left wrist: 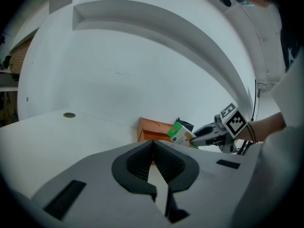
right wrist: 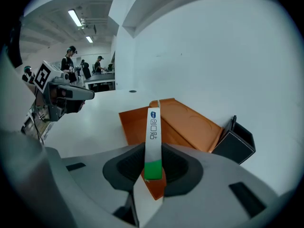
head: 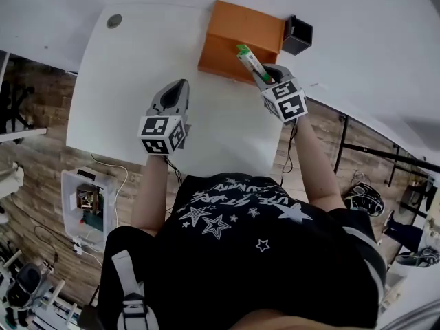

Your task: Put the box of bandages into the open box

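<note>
The bandage box (head: 251, 62), white with a green end, is held in my right gripper (head: 265, 76), which is shut on it just in front of the open orange box (head: 240, 40). In the right gripper view the bandage box (right wrist: 153, 141) stands edge-on between the jaws, over the orange box (right wrist: 166, 125) and its raised lid. My left gripper (head: 176, 91) hovers over the white table (head: 130, 67), left of the orange box, jaws shut with nothing between them. From the left gripper view, the bandage box (left wrist: 180, 134) and right gripper (left wrist: 197, 137) show beside the orange box (left wrist: 154, 129).
A small black container (head: 297, 34) stands right behind the orange box, also in the right gripper view as the black container (right wrist: 235, 144). A round grommet (head: 114, 20) sits at the table's far left corner. A clear bin (head: 86, 208) stands on the floor to the left. People work at distant tables.
</note>
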{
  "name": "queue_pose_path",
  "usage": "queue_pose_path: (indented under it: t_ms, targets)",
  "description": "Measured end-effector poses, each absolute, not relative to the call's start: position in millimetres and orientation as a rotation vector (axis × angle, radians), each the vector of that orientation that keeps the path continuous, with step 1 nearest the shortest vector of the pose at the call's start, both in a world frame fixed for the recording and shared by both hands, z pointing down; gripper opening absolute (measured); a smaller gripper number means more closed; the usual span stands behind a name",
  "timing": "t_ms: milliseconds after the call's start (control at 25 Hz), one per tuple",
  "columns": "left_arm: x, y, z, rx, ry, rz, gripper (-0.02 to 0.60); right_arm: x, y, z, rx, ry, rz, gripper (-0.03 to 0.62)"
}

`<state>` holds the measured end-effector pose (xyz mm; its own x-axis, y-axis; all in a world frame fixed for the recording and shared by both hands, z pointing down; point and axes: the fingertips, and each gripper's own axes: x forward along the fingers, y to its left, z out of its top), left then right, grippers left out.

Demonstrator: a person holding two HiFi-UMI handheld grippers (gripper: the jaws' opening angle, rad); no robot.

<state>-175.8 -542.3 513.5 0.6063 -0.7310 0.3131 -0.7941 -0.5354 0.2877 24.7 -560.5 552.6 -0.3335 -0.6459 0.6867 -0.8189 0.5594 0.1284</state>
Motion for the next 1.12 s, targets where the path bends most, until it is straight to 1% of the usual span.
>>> queue_pose_path:
  t_ms: [240, 560, 1120]
  targets:
    - [-176.7, -547.6, 524.3, 2.421, -1.197, 0.221, 0.020, 8.7, -563.8, 563.8, 1.102, -2.079, 0.280, 0.112]
    - [-177.3, -548.8, 527.4, 2.422, -1.176, 0.216, 0.020, 8.8, -568.5, 562.1, 1.143, -2.081, 0.274, 0.112]
    - [-150.8, -518.7, 505.6, 2.468, -1.161, 0.213, 0.020, 49.4, -530.6, 528.9, 1.331, -2.107, 0.304, 0.112]
